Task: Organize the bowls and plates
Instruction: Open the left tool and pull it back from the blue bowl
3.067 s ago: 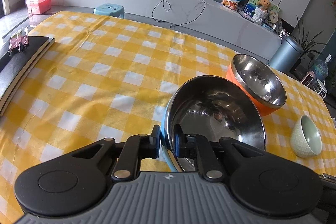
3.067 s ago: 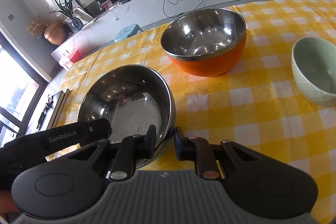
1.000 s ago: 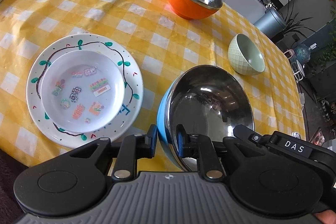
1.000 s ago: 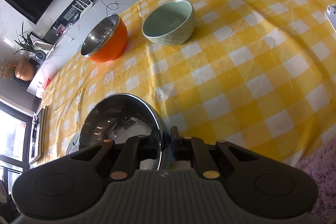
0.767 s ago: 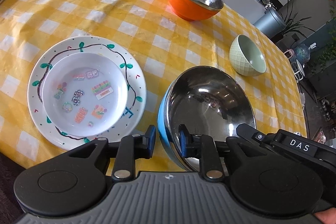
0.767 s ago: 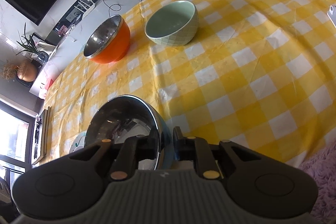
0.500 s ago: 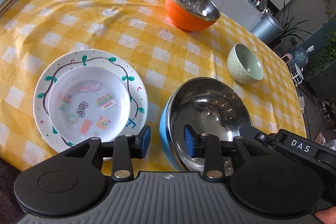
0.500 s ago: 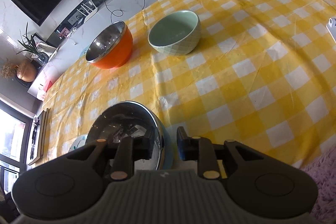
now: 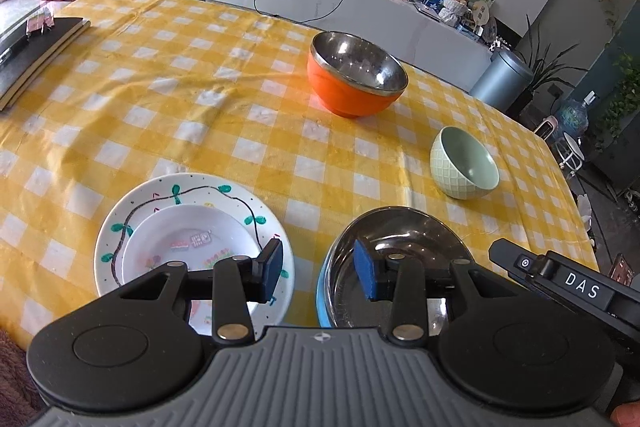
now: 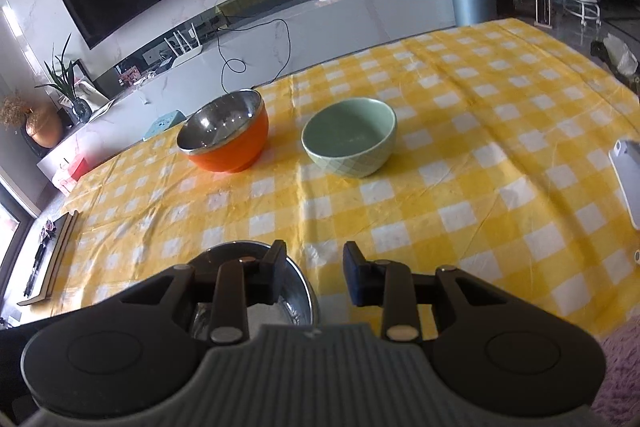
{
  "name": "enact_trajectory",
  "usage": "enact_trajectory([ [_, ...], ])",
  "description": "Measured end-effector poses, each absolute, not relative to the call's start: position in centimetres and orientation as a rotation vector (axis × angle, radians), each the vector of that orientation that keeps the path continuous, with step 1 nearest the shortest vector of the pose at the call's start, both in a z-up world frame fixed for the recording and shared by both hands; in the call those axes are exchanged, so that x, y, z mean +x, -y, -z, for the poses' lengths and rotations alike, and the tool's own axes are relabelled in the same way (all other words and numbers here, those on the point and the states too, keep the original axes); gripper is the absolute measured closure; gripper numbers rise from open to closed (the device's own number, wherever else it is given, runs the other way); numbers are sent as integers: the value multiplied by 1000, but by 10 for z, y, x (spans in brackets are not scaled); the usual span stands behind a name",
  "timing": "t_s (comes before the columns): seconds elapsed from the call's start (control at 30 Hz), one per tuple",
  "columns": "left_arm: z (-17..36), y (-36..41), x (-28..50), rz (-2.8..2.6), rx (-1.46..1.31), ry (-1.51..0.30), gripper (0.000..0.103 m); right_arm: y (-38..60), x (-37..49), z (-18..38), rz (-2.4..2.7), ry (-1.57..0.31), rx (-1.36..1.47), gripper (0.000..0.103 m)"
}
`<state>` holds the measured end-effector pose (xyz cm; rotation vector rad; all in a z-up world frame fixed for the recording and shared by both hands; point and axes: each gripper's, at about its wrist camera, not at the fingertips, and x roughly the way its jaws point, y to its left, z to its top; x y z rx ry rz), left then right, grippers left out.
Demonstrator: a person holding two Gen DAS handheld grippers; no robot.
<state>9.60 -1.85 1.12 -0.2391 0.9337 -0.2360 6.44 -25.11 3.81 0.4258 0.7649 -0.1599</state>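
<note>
A steel bowl with a blue outside (image 9: 404, 247) stands on the yellow checked table (image 9: 200, 99), just right of a small white plate (image 9: 188, 247) stacked on a vine-painted plate (image 9: 132, 215). My left gripper (image 9: 319, 270) hovers over the bowl's left rim with its jaws opening; the pads stand clear of the rim between them. My right gripper (image 10: 315, 269) is open above the same bowl (image 10: 292, 291), its rim below the gap. Farther back stand an orange bowl (image 9: 352, 91) and a pale green bowl (image 9: 464, 167).
A dark notebook (image 9: 32, 51) lies at the table's far left. A white phone (image 10: 628, 179) sits near the right edge. The right gripper's body (image 9: 568, 283) crosses the left wrist view. Bare cloth lies between the plates and the orange bowl (image 10: 228, 139).
Both grippers let go of the blue steel bowl's rim, opened and rose a little. The bowl stays on the table beside the stacked plates.
</note>
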Motion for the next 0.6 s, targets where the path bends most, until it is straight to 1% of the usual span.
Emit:
enact_trajectory([
  [0.4, -47, 26, 134, 239, -159, -853, 59, 244, 110, -74, 89, -718, 352, 72],
  [0.6, -55, 33, 159, 257, -140, -810, 59, 241, 147, -80, 67, -719, 324, 71],
])
